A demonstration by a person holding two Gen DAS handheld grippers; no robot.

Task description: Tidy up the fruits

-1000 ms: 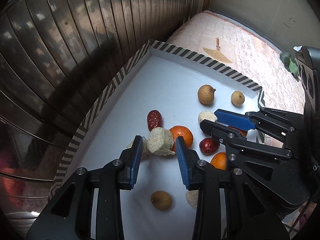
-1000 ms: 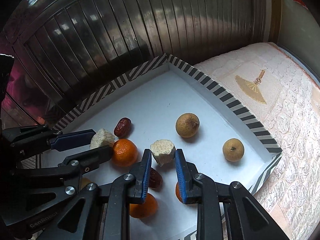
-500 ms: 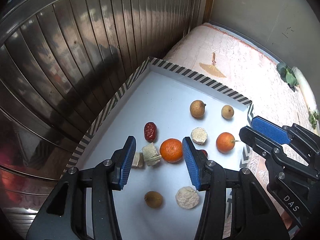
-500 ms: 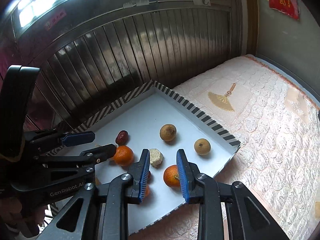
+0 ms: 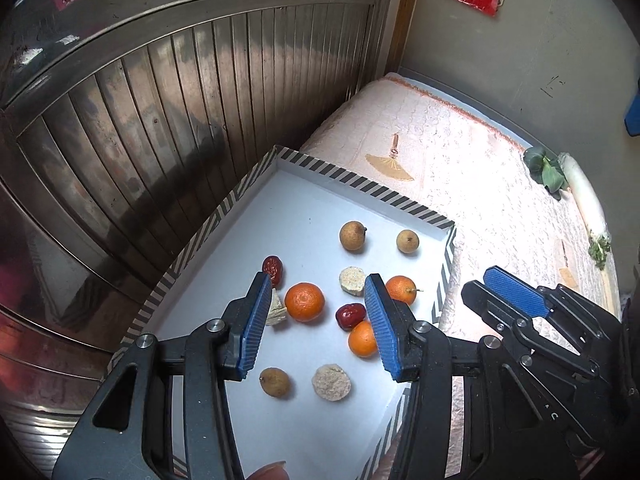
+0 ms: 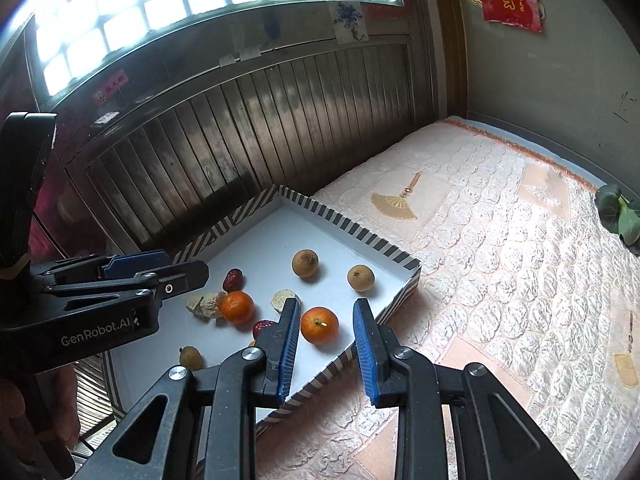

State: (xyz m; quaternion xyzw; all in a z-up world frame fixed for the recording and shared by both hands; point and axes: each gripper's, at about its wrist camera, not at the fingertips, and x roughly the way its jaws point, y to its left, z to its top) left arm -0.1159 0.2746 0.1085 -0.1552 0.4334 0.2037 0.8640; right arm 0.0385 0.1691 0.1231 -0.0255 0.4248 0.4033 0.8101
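Note:
A white tray with a striped rim (image 5: 372, 186) (image 6: 360, 234) lies on the bed and holds scattered fruit: three oranges (image 5: 304, 302) (image 5: 401, 289) (image 5: 362, 339), two red dates (image 5: 273, 269) (image 5: 349, 315), three brown longans (image 5: 352, 235) (image 5: 407, 241) (image 5: 274, 381) and several pale chunks (image 5: 331, 382). My left gripper (image 5: 316, 330) is open and empty, raised above the tray. My right gripper (image 6: 326, 350) is open and empty, raised over the tray's near right edge; it also shows in the left wrist view (image 5: 496, 292). The left gripper also shows in the right wrist view (image 6: 160, 266).
The tray sits in the corner of a pink quilted mattress (image 6: 500, 260), against dark wooden wall panelling (image 5: 160, 140). Green leafy vegetables (image 5: 546, 170) and a white radish (image 5: 584, 196) lie at the far right by the grey wall.
Both grippers have lifted up and back from the tray, empty. The pale chunks that lay between their jaws stay on the tray.

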